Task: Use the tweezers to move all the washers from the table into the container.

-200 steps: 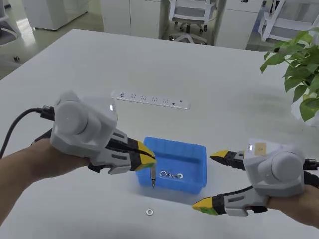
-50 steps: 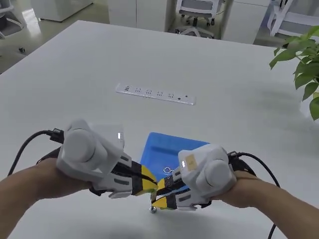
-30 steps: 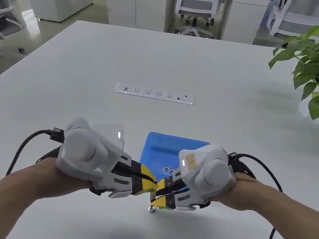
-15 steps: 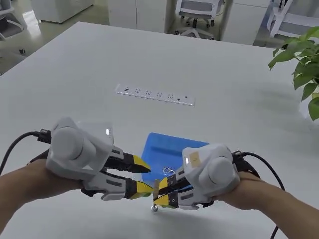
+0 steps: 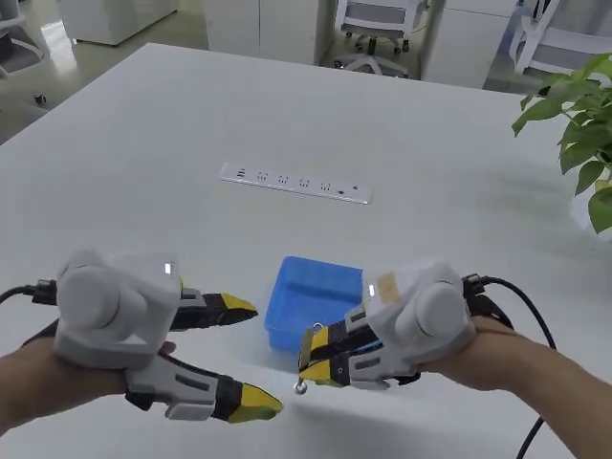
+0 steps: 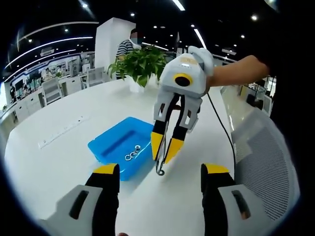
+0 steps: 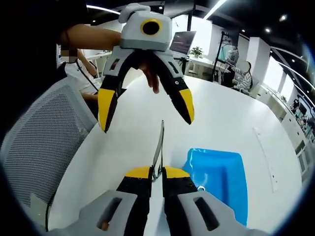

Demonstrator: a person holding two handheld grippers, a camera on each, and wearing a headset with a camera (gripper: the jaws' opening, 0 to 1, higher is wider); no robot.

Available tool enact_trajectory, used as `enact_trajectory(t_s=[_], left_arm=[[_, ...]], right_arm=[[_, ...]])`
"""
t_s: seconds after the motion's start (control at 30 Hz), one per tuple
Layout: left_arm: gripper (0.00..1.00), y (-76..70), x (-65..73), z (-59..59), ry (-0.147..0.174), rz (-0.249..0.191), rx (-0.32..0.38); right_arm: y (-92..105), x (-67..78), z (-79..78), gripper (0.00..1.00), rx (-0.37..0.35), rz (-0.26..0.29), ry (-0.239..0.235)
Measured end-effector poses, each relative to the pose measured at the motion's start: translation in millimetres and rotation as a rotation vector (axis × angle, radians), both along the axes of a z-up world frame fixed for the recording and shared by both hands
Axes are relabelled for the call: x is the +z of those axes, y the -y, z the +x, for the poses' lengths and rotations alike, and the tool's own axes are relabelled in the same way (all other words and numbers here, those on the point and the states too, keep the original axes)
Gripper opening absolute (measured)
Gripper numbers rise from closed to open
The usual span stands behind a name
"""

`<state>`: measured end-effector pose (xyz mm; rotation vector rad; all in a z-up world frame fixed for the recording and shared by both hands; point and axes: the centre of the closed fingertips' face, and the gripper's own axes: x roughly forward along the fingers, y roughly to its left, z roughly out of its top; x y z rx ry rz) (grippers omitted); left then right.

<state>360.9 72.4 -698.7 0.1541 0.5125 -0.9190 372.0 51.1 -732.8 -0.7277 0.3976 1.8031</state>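
My right gripper [image 5: 311,356] is shut on the thin metal tweezers [image 7: 159,147], which point down at the table in front of the blue container [image 5: 316,287]. A small washer [image 5: 301,386] sits at the tweezers' tip [image 6: 160,171]; I cannot tell whether it is gripped or lying on the table. Several washers [image 6: 133,155] lie inside the container [image 6: 118,142]. My left gripper [image 5: 253,357] is open, to the left of the tweezers, with nothing between its jaws. In the right gripper view it [image 7: 145,110] faces me wide open, beyond the container [image 7: 219,177].
A white power strip [image 5: 292,182] lies farther back on the white table [image 5: 143,143]. A green plant [image 5: 574,105] stands at the right edge. Office chairs [image 5: 368,29] stand beyond the far edge of the table.
The tweezers have gone from the left gripper to the right one. My left gripper opened and drew back to the left; the right gripper shifted slightly right with the tweezers.
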Motion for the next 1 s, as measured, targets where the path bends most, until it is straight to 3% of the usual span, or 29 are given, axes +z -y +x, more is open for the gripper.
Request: enact_trajectory(t_s=[0.2, 0.57, 1.0], left_arm=[[0.81, -3.2, -2.4, -1.9, -0.006, -0.004, 0.012], [0.93, -3.6, 4.7, 2.6, 0.014, -0.021, 0.045], [0.99, -6.4, 10.3, 5.6, 0.026, -0.034, 0.069]], right_arm=[[1.2, 10.5, 8.0, 0.09, -0.027, 0.019, 0.0], [-1.9, 30.2, 28.1, 0.09, -0.065, 0.06, 0.008], [-4.9, 34.2, 52.3, 0.09, -0.096, 0.072, 0.032]])
